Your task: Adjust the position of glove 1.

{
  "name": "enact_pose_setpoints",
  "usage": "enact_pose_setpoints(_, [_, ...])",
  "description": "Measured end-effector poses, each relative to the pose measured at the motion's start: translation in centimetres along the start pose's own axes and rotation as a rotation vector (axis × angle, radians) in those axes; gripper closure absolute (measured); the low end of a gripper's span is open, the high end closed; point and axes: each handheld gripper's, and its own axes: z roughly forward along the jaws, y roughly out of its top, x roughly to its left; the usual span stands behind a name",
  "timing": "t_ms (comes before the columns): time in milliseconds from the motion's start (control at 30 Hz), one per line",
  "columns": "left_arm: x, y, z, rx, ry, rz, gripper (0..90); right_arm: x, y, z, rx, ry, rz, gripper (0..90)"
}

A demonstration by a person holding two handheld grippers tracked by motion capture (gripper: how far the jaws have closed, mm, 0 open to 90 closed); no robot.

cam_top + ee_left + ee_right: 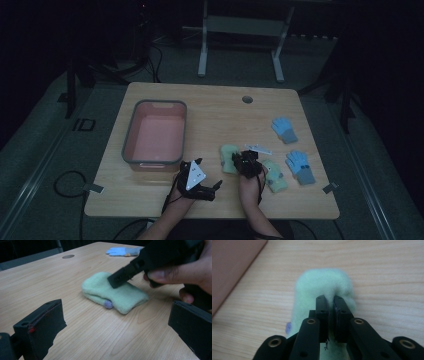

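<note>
A light green glove point(229, 158) lies flat on the wooden table point(210, 107), right of the pink bin. My right gripper point(246, 162) points down onto it. In the right gripper view its jaws point(331, 300) are almost together, with a ridge of the glove's point(322, 282) fleece pinched between the tips. The left gripper view shows the same glove point(100, 287), a small purple patch point(108, 304) on its edge, and the right gripper's black tip point(120, 278) resting on top. My left gripper point(209, 172) hovers open near the table's front edge, its jaws point(115, 325) wide apart and holding nothing.
A pink bin point(155, 135) stands at the table's left. A second green glove point(276, 177) lies beside my right hand. Two blue gloves point(284, 129) point(300, 167) lie toward the right edge. A round cable hole point(247, 99) sits near the far edge.
</note>
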Motion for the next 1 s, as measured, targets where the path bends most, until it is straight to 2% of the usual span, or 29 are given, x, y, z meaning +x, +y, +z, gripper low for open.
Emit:
enact_pose_setpoints(100, [0.0,0.0,0.0,0.0,0.001,-0.002,0.1,0.0,-0.1,0.0,-0.008,-0.003,0.004,81.0])
enact_pose_setpoints(200, [0.0,0.0,0.0,0.0,0.001,-0.001,0.1,0.0,0.1,-0.2,-0.015,-0.014,-0.012,71.1])
enact_pose_setpoints(267, [0.0,0.0,0.0,0.0,0.002,-0.001,0.1,0.0,0.2,-0.3,-0.011,-0.009,-0.016,68.4])
enact_pose_setpoints(300, [0.0,0.0,0.0,0.001,0.001,-0.001,0.1,-0.3,0.6,-0.6,-0.017,-0.007,-0.036,61.8])
enact_pose_setpoints(333, [0.0,0.0,0.0,0.002,0.001,-0.002,0.1,-0.5,0.8,-0.7,-0.006,0.003,-0.05,59.9])
enact_pose_setpoints(367, [0.0,0.0,0.0,0.003,0.0,-0.001,0.1,-0.8,1.1,-0.9,0.0,0.023,-0.058,59.6])
enact_pose_setpoints(400, [0.0,0.0,0.0,0.001,0.0,-0.001,0.1,-1.0,1.3,-1.1,-0.004,0.025,-0.065,59.4])
enact_pose_setpoints(533, [0.0,0.0,0.0,0.002,-0.004,0.001,0.1,-1.1,2.5,-2.1,-0.009,0.011,-0.149,59.9])
enact_pose_setpoints(700, [0.0,0.0,0.0,-0.005,0.0,0.0,0.1,-1.5,3.7,-2.7,0.015,0.041,-0.221,60.0])
enact_pose_setpoints(900, [0.0,0.0,-0.1,-0.012,0.004,-0.001,0.1,-3.0,4.2,-3.2,0.045,0.074,-0.275,60.0])
enact_pose_setpoints(933, [0.0,0.0,-0.1,-0.011,0.004,-0.003,0.1,-3.6,4.3,-3.6,0.052,0.076,-0.301,60.0])
enact_pose_setpoints(1000, [0.0,0.0,0.0,-0.009,0.003,-0.003,0.1,-4.3,4.4,-3.9,0.062,0.08,-0.32,60.0])
